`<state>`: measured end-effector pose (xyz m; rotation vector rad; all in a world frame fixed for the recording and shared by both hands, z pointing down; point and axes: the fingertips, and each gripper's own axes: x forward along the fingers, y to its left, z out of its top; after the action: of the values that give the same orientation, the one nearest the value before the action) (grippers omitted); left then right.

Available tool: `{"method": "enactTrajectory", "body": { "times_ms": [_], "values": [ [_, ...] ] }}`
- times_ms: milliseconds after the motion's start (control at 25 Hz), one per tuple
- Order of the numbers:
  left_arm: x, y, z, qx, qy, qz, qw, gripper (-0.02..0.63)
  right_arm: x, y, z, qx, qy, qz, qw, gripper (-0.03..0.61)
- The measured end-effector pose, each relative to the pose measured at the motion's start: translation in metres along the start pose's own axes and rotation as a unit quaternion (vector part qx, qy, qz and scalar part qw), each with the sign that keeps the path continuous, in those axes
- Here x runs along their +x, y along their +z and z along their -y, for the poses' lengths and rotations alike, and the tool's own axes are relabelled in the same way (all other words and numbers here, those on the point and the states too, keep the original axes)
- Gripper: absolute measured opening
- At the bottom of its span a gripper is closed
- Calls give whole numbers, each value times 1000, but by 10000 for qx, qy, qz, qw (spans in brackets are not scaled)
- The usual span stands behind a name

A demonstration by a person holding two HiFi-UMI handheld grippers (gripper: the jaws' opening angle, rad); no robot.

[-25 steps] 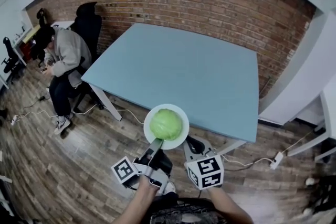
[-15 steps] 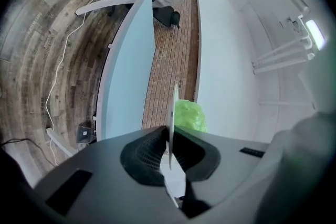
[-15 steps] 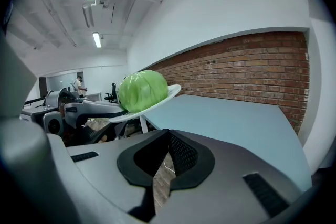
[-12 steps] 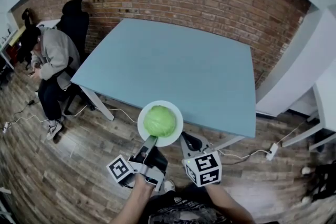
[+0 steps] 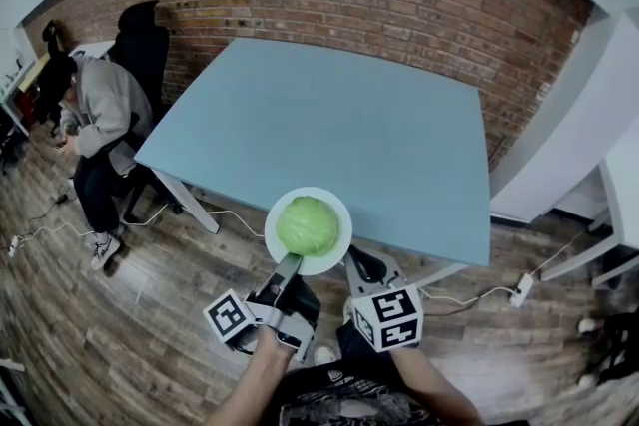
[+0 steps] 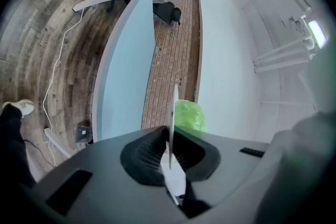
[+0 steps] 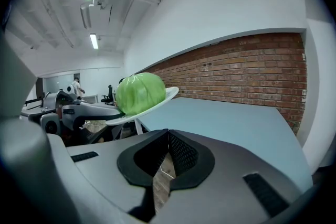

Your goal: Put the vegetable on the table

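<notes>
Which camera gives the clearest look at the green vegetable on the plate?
The head view: the vegetable shows whole from above, centred on the white plate. The right gripper view shows the vegetable from the side, its base behind the plate's rim. The left gripper view shows only part of it past the edge-on plate.

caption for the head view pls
Left gripper holds a white plate bearing a green cabbage beside the blue table

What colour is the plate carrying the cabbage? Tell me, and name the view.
White; the plate shows best in the head view, under the green cabbage.
</notes>
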<state>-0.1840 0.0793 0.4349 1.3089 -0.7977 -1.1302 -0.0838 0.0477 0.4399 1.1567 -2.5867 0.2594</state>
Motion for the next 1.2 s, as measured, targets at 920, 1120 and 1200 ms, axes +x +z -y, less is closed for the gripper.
{"method": "enactTrajectory", "body": {
  "times_ms": [920, 1120, 1200],
  "values": [
    [112, 14, -31, -58, 251, 27, 9997, 22, 65, 14, 94, 99, -12, -82, 9999, 9],
    [139, 16, -40, -38, 341, -13, 9994, 23, 77, 15, 119, 148, -62, -152, 9998, 9],
    [149, 16, -44, -27, 379, -37, 9993, 23, 82, 16, 129, 178, -75, -129, 9997, 9]
  ]
}}
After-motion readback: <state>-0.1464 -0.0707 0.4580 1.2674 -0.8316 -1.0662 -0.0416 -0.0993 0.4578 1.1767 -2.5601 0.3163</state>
